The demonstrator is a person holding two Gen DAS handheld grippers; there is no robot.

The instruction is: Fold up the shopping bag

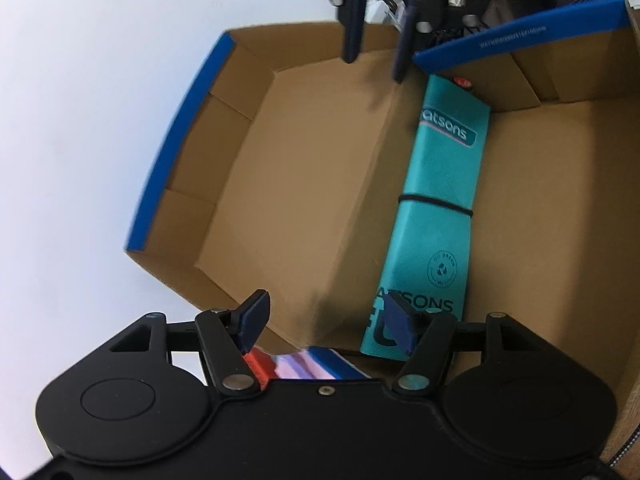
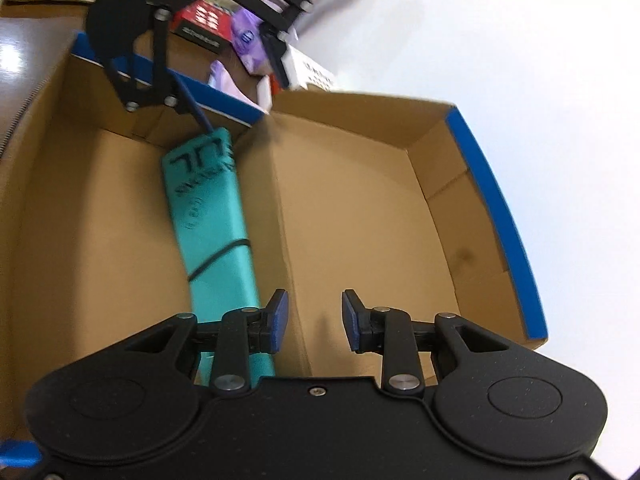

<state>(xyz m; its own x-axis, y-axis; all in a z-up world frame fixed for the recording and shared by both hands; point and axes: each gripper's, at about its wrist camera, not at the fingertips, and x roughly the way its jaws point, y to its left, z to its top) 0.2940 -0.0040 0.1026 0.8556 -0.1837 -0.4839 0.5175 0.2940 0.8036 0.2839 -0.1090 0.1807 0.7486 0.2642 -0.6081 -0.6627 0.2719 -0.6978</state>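
Bag: the teal shopping bag (image 1: 436, 208) is folded into a long flat strip with a black elastic band (image 1: 434, 202) round its middle. It lies inside the cardboard box (image 1: 304, 184), along the crease in the box floor.
Stage: judging by the bound strip, the folding looks finished and the bag is set down.
Risk, snag: the left tongs (image 1: 328, 324) sit just over the bag's near end, one finger above its printed lettering. Pulling back low could catch the cloth and drag the strip askew.
Risk, band: the elastic sits slightly slanted. A tug on either end could slide it off and let the folds spring loose.
Risk, box: both tools reach over the blue-edged walls, so a careless lift could knock the box along the white tabletop (image 1: 80, 120).
Left tongs: about half open, holding nothing.
Right tongs (image 2: 314, 322): parted a modest way, empty, beside the bag's other end, over bare cardboard.
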